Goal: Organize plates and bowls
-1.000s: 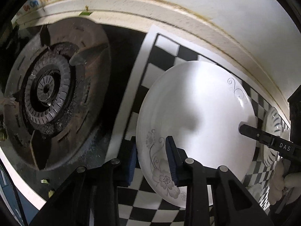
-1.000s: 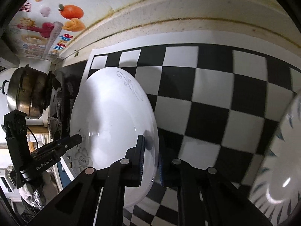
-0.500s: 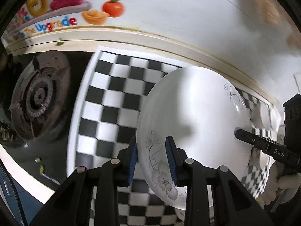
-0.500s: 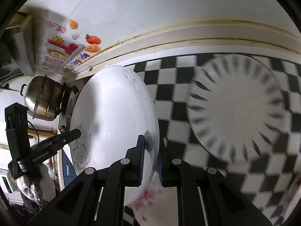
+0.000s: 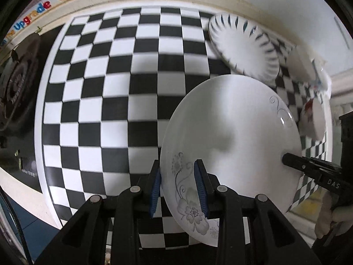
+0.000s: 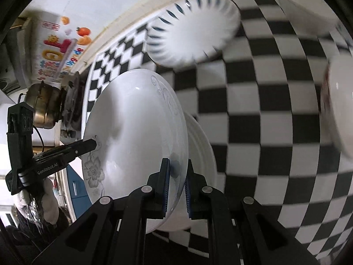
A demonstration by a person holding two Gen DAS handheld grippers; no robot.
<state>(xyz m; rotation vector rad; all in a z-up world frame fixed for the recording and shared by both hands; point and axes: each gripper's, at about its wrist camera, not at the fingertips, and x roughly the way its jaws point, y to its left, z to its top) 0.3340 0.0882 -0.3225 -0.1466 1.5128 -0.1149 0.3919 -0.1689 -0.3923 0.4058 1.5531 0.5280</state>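
Observation:
A white plate with a grey flower print (image 5: 233, 137) (image 6: 134, 132) is held above the checkered mat between both grippers. My left gripper (image 5: 178, 190) is shut on its flowered rim. My right gripper (image 6: 177, 186) is shut on the opposite rim, and it shows at the right of the left wrist view (image 5: 308, 165). A white plate with blue rim strokes (image 5: 242, 46) (image 6: 194, 28) lies on the mat at the back. Another white plate (image 6: 198, 145) sits just under the held one. A bowl with red print (image 5: 312, 119) (image 6: 337, 108) is at the right.
The black-and-white checkered mat (image 5: 114, 88) covers the counter. A gas burner (image 5: 15, 84) is at the left, with a metal pot (image 6: 43, 102) beyond it. The wall with colourful stickers (image 6: 59, 50) runs along the back. Another white dish (image 5: 302, 64) is at the far right.
Both grippers have carried the flowered plate to the right, away from the burner and over the mat. The blue-stroked plate and the bowls have come into the left wrist view.

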